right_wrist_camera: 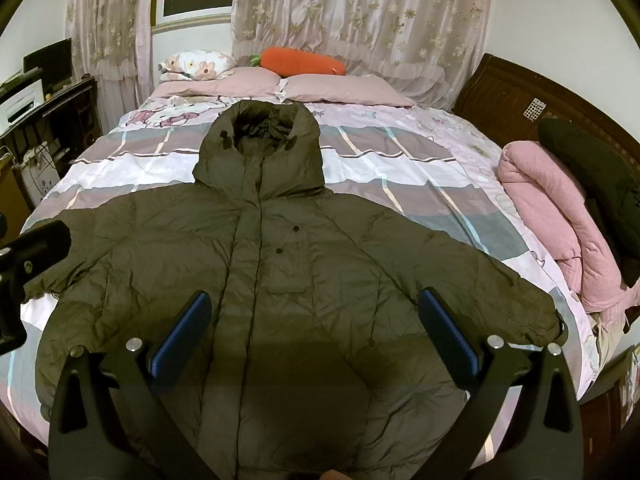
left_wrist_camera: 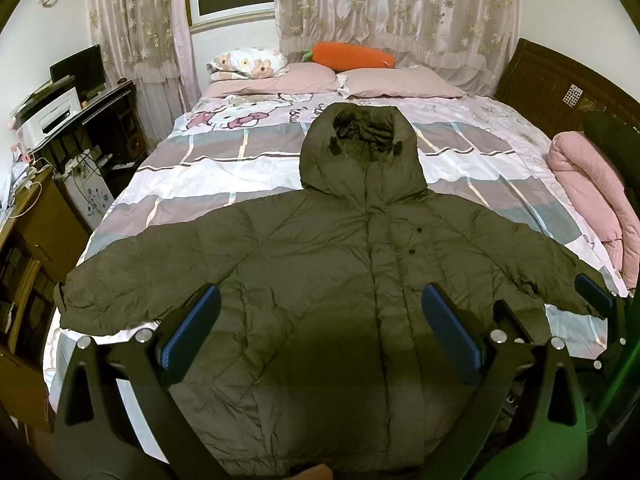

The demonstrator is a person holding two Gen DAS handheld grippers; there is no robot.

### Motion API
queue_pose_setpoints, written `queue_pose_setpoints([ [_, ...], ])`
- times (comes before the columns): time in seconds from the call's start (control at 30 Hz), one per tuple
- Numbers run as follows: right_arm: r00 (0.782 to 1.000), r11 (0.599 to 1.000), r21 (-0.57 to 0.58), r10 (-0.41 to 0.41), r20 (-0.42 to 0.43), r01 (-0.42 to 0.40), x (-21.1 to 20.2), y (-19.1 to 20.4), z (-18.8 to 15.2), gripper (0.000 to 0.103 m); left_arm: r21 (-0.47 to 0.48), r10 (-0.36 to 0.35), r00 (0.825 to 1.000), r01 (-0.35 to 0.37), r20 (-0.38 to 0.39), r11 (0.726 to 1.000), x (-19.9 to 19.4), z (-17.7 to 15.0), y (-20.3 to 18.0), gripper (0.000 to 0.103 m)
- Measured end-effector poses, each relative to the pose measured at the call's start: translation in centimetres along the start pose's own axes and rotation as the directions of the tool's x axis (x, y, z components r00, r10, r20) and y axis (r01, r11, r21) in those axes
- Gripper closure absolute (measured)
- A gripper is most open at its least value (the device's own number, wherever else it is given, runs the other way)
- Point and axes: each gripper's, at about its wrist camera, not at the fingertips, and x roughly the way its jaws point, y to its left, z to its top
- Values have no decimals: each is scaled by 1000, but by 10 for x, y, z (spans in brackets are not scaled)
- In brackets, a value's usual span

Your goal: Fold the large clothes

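Observation:
A large olive-green hooded puffer jacket lies flat, front up, on the bed, sleeves spread to both sides and hood toward the pillows. It also shows in the right wrist view. My left gripper is open and empty, hovering above the jacket's lower body. My right gripper is open and empty too, above the lower body a little to the right. The right gripper's blue pad shows at the right edge of the left wrist view. Part of the left gripper's body shows at the left edge of the right wrist view.
The bed has a pink patterned cover, pillows and an orange carrot plush at the head. A rolled pink blanket lies at the right edge by a dark wooden board. A desk with a printer stands on the left.

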Motion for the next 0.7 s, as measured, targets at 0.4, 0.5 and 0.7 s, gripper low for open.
queue_pose_setpoints([
  [0.4, 1000, 1000, -3, 2, -5, -2, 5, 0, -12, 1, 0, -1, 1000, 1, -3, 1000, 0, 1, 1, 2],
  [0.5, 1000, 1000, -5, 2, -9, -2, 6, 0, -16, 1, 0, -2, 1000, 2, -3, 1000, 0, 1, 1, 2],
  [0.7, 1000, 1000, -7, 1, -11, -2, 7, 0, -20, 1, -1, -1, 1000, 1, -5, 1000, 0, 2, 1, 2],
])
